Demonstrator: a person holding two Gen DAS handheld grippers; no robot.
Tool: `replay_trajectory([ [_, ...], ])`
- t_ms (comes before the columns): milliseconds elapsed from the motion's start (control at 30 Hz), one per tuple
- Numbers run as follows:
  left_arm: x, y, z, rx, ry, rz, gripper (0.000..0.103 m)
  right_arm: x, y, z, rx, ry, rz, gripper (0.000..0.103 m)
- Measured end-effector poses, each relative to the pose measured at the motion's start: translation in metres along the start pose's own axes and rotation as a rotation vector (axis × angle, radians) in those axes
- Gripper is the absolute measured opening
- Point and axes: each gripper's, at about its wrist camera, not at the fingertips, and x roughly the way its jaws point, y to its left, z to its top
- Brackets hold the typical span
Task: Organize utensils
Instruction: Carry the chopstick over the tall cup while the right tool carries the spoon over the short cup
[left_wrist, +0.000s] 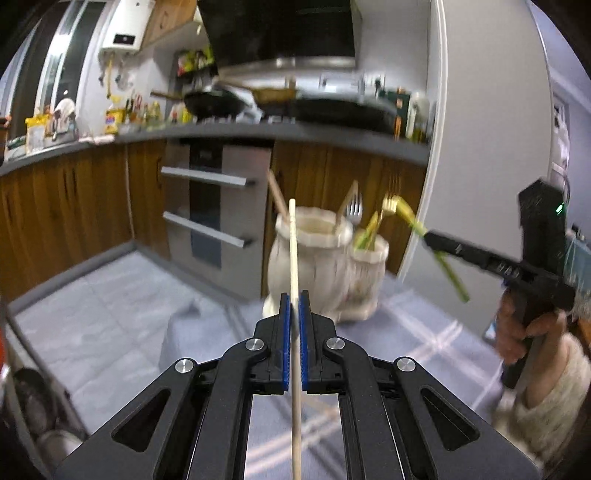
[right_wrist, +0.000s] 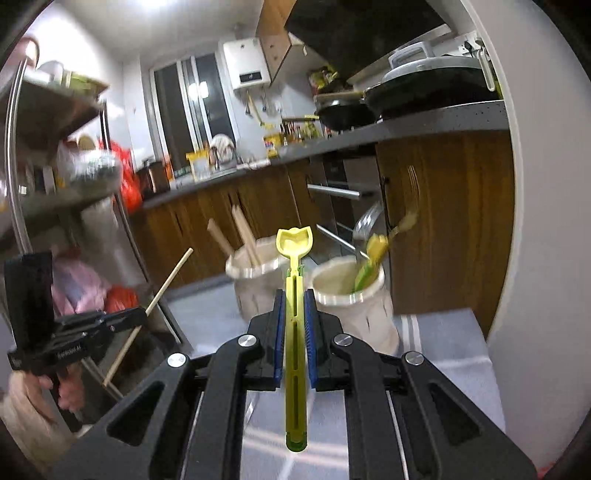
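While I am watching both wrist views, my left tool (left_wrist: 294, 308) is pinching its blue pads together on a thin, pale wooden chopstick (left_wrist: 293, 266), which is standing nearly upright between them with its tip poking up in front of the holders. My right tool (right_wrist: 294, 306) is likewise closing almost fully on a yellow-green plastic utensil with a slotted handle (right_wrist: 295, 332), whose small scoop-shaped yellow head is pointing forward past the pads. In the left view I am seeing the right tool from the side, with a hand (left_wrist: 517, 332) in a fuzzy cream sleeve (left_wrist: 554, 384) gripping its black handle.

Both tools are hanging above a table covered with a pale grey-blue cloth with white stripes (left_wrist: 424, 332). Behind it, wooden kitchen cabinets (left_wrist: 74, 206) are running under a dark grey counter (left_wrist: 332, 138), with a steel oven front (left_wrist: 218, 206) and black pans on the stove (left_wrist: 218, 101).

Two cream, ribbed ceramic holders are sitting touching on the cloth. The larger holder (left_wrist: 310, 273) is holding wooden chopsticks and, in the left view, a silver fork (left_wrist: 354, 210). The smaller holder (right_wrist: 354, 306) is holding yellow-green plastic utensils and a gold-coloured fork (right_wrist: 404, 221), though blur is smearing their details.
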Motion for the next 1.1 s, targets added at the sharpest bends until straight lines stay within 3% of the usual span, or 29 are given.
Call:
replay_trajectory([
  [300, 0.046, -0.001, 0.069, -0.075, -0.148, -0.075, 0.005, 0.048, -0.027, 0.038, 0.123, -0.106, 0.066, 0.01],
  [467, 0.08, 0.002, 0.088, -0.137, -0.186, -0.06, 0.005, 0.07, -0.045, 0.042, 0.186, -0.119, 0.09, 0.01],
  [867, 0.119, 0.004, 0.1, -0.146, -0.283, 0.013, 0.005, 0.094, -0.06, 0.034, 0.198, -0.126, 0.061, 0.01],
  [1100, 0.13, -0.008, 0.092, -0.072, -0.289, 0.047, 0.005, 0.101, -0.058, 0.025, 0.183, -0.111, 0.035, 0.01],
])
